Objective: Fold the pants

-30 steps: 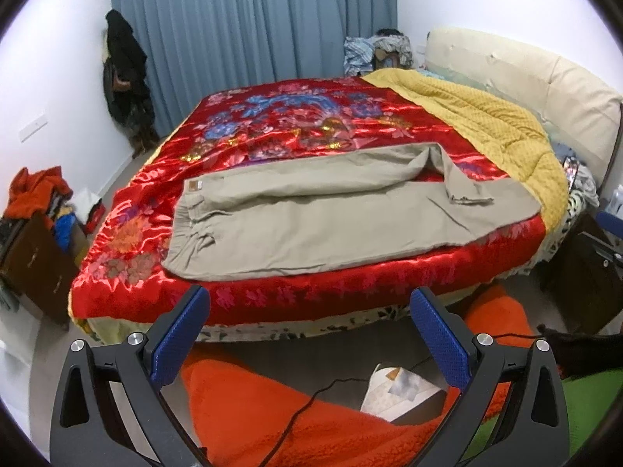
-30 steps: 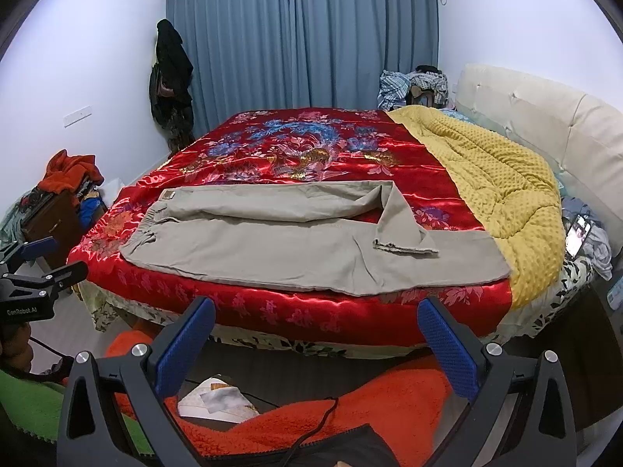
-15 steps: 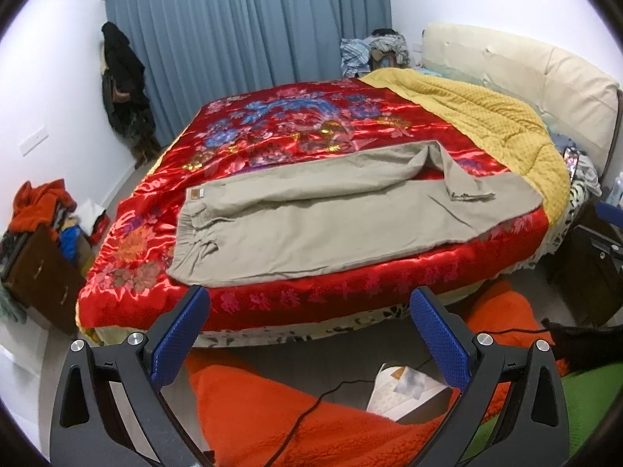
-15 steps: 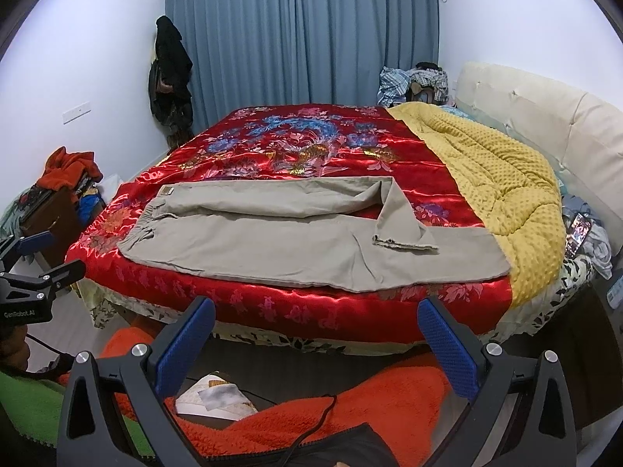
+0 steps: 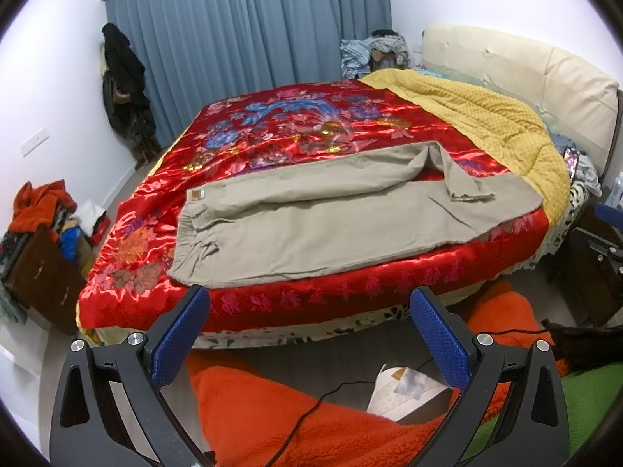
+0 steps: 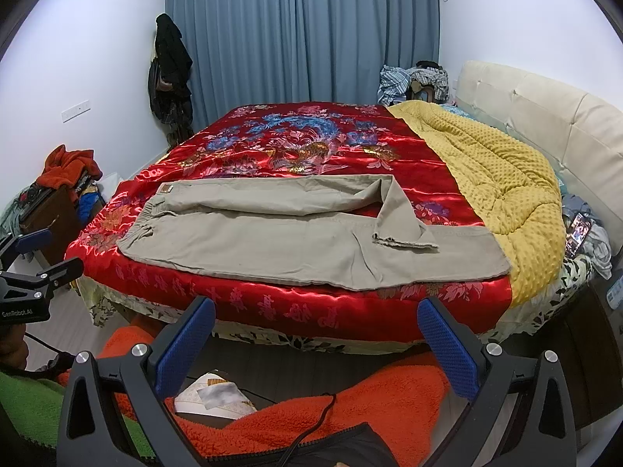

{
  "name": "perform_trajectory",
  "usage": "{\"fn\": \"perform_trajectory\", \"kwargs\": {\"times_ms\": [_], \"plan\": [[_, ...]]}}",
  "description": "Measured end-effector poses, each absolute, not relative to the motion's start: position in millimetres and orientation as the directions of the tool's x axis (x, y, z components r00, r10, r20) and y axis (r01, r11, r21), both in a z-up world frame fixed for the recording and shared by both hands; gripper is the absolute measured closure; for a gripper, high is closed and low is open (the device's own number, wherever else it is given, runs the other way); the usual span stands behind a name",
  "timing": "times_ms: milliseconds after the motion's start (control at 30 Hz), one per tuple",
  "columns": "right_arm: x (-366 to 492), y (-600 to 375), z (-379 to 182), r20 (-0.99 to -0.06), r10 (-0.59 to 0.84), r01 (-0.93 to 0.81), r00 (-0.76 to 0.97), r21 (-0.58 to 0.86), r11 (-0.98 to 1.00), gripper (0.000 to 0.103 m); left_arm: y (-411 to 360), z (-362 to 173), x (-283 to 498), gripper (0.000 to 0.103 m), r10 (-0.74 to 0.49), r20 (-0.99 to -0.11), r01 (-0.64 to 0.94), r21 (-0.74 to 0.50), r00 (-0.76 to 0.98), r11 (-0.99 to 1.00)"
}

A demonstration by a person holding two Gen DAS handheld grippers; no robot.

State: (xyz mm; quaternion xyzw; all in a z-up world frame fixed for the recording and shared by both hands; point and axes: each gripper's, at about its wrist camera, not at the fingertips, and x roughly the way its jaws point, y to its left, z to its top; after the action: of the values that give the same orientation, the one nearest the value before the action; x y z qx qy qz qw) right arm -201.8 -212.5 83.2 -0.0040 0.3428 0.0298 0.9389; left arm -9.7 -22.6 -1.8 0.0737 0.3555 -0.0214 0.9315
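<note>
In the left wrist view the left claw (image 5: 309, 330) hangs spread and empty short of the bed (image 5: 272, 307), off its near edge. The pants (image 5: 331, 218) lie along that near edge, waistband toward the bed's left corner, the far leg doubled back so its hem (image 5: 469, 195) rests on the near leg. In the right wrist view the right claw (image 6: 317, 330) is likewise spread wide, pinching nothing, well clear of the pants (image 6: 292, 241), whose cuffs end just beside the yellow blanket (image 6: 498, 179). By my reading, folding has barely begun: the next move calls for reaching in, freeing the turned-back hem (image 6: 405, 242) and laying that leg straight over the other.
</note>
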Motion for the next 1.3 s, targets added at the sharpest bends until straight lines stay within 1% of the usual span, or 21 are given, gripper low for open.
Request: {"fn": "perform_trajectory", "kwargs": {"times_ms": [1300], "plan": [[-202, -212, 81, -0.644, 0.032, -0.036, 0.765, 0.008, 0.999, 0.0, -14, -2, -5, 0.001, 0.019, -0.662, 0.07, 0.109, 0.749, 0.992]]}}
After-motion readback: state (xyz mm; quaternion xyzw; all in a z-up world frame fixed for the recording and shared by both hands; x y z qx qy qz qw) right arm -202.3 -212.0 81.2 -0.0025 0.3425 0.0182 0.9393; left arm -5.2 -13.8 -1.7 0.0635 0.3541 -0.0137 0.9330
